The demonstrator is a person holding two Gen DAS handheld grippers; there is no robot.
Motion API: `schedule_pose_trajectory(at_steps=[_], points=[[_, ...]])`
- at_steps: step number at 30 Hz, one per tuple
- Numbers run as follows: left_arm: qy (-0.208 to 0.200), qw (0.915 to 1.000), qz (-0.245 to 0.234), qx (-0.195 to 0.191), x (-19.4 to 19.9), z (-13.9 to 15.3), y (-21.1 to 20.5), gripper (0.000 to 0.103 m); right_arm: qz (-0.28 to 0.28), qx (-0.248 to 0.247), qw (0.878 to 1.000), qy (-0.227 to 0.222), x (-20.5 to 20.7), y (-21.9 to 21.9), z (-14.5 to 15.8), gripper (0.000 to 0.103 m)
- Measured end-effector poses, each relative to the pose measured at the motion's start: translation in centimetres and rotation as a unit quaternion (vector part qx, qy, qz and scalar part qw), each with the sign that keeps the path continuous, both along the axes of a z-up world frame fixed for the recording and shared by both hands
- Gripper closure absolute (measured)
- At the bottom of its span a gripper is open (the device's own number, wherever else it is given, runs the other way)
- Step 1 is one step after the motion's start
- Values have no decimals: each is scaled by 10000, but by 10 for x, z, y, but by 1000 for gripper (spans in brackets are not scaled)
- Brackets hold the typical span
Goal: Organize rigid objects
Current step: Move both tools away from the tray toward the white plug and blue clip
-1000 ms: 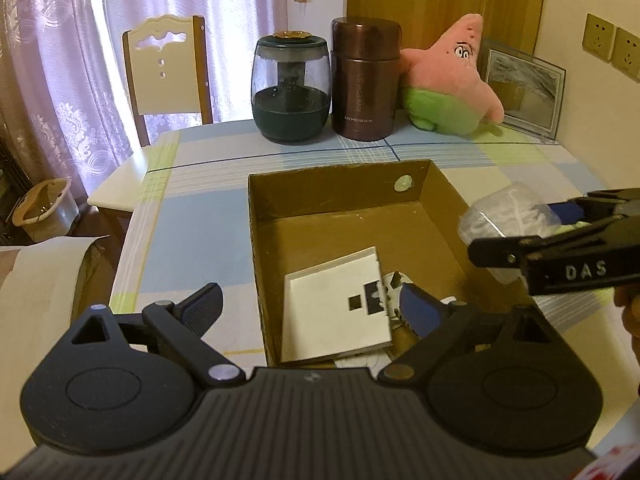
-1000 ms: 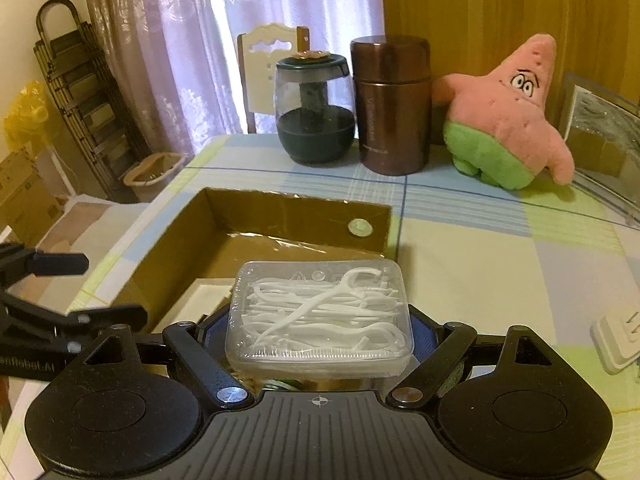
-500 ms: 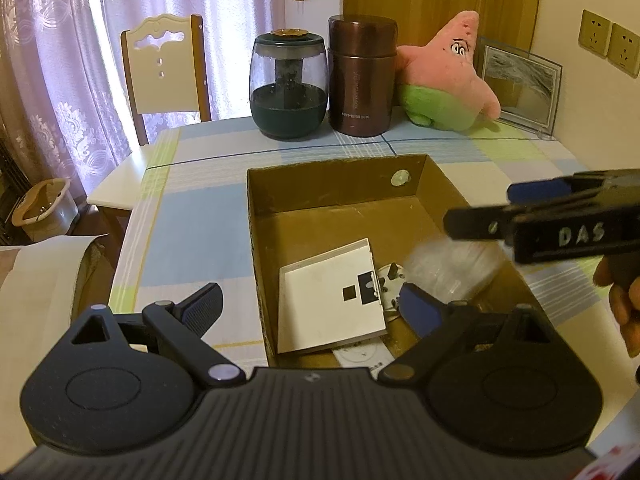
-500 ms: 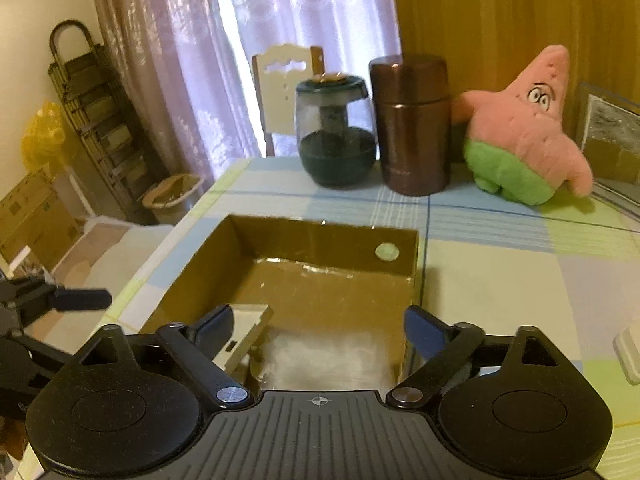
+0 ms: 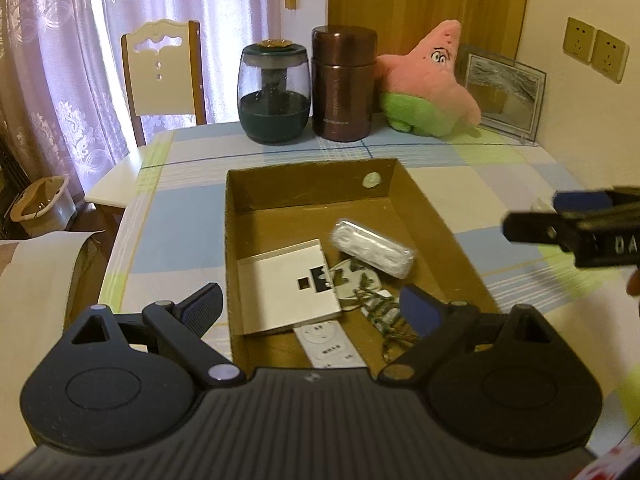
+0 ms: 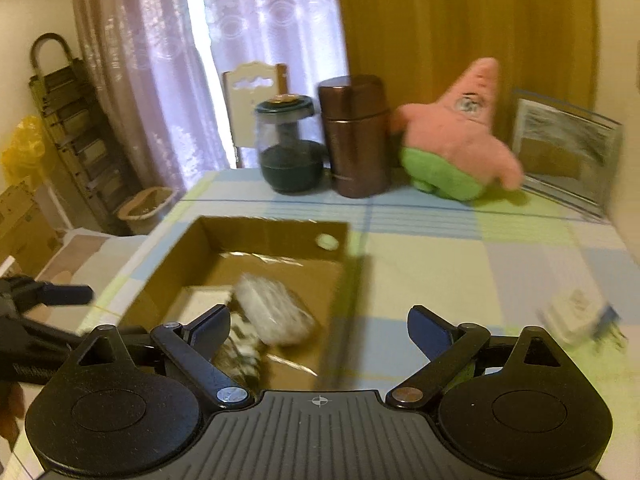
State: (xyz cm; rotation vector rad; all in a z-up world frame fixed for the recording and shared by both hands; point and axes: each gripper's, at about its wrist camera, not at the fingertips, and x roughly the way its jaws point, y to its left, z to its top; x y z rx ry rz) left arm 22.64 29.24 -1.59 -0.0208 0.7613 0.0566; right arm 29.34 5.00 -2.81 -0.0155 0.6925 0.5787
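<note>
An open cardboard box sits on the checked table. Inside lie a clear case of floss picks, a white flat box, a white power strip and a patterned item. The floss case also shows in the right wrist view, blurred. My left gripper is open and empty over the box's near edge. My right gripper is open and empty above the box's right wall; it also shows in the left wrist view, right of the box.
A dark glass jar, a brown canister, a pink star plush and a framed picture line the table's back. A white plug adapter lies on the table at right. A chair stands behind.
My right gripper opened and let go of the floss case, which dropped into the box. The right gripper then drew back to the right and up.
</note>
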Motion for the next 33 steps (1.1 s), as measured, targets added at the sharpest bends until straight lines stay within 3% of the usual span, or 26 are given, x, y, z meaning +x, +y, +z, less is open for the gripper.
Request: schedule_pose_trajectory(at_steps=[18, 33], points=[[-314, 9991, -242, -175, -58, 33, -86, 10, -1164, 69, 9932, 52, -78, -138, 11, 10], [-361, 9959, -789, -272, -57, 47, -164, 10, -1794, -1, 9837, -72, -100, -220, 27, 10]])
